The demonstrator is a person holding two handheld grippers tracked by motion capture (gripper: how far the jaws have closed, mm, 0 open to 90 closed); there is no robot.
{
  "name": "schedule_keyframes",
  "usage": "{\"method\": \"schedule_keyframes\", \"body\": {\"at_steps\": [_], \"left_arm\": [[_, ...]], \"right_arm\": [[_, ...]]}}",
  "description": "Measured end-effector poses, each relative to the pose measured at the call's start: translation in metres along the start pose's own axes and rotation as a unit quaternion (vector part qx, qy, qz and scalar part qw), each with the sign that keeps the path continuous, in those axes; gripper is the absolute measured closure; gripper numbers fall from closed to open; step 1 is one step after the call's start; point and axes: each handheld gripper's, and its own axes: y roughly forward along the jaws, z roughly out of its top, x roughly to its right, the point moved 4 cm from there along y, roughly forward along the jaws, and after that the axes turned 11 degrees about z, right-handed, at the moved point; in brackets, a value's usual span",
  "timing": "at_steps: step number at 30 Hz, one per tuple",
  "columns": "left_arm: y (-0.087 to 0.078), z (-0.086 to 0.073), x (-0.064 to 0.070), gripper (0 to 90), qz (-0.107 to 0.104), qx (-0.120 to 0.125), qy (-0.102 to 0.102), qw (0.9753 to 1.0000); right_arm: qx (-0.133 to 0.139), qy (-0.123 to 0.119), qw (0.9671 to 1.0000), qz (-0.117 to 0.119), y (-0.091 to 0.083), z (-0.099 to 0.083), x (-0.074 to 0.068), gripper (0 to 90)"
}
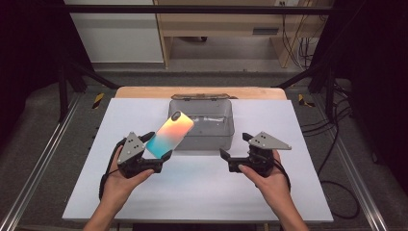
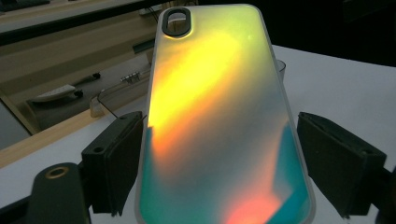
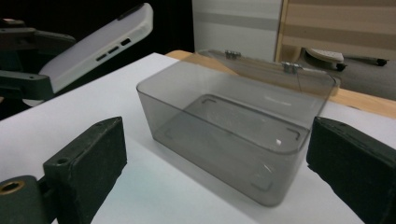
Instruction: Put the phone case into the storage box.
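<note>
the left gripper sits closest in its own view, its two black jaws closed in on the long edges of an iridescent phone case — the left pad touches the case's edge, and on the right a sliver of gap seems to show, so how tight the grip is i cannot tell. the case is off the table, tilted up and away, camera cutout at the far end, colours running from teal near the jaws through orange to yellow-green. in the high view the case slants from the left gripper toward the near left corner of a clear grey plastic box.

the right gripper is wide open and holds nothing; its jaws point toward the box from the right. in the right gripper view the box stands on the white table just beyond the jaws, lid hinged back behind it — inside, only the bare moulded floor. the case hangs to the box's left, apart from it.
</note>
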Motion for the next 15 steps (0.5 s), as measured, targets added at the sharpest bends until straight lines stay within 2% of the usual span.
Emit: {"method": "schedule_keyframes", "body": {"at_steps": [5, 9, 11, 15], "left_arm": [[0.004, 0.004, -0.003, 17.3, 0.006, 0.016, -0.006, 0.9998], [0.004, 0.006, -0.003, 17.3, 0.011, 0.030, -0.007, 0.9995], [0.004, 0.006, -0.002, 17.3, 0.012, 0.035, -0.007, 0.9993], [0.002, 0.008, -0.001, 17.3, 0.019, 0.045, 0.003, 0.9988]], "right_arm": [[0.005, 0.000, 0.9999, 0.012, 0.011, 0.017, -0.004, 5.7], [0.017, 0.016, 0.9992, 0.033, 0.020, 0.027, -0.012, 5.8], [0.020, 0.018, 0.9990, 0.035, 0.022, 0.028, -0.013, 5.9], [0.028, 0.020, 0.9985, 0.043, 0.029, 0.035, -0.022, 6.5]]}}
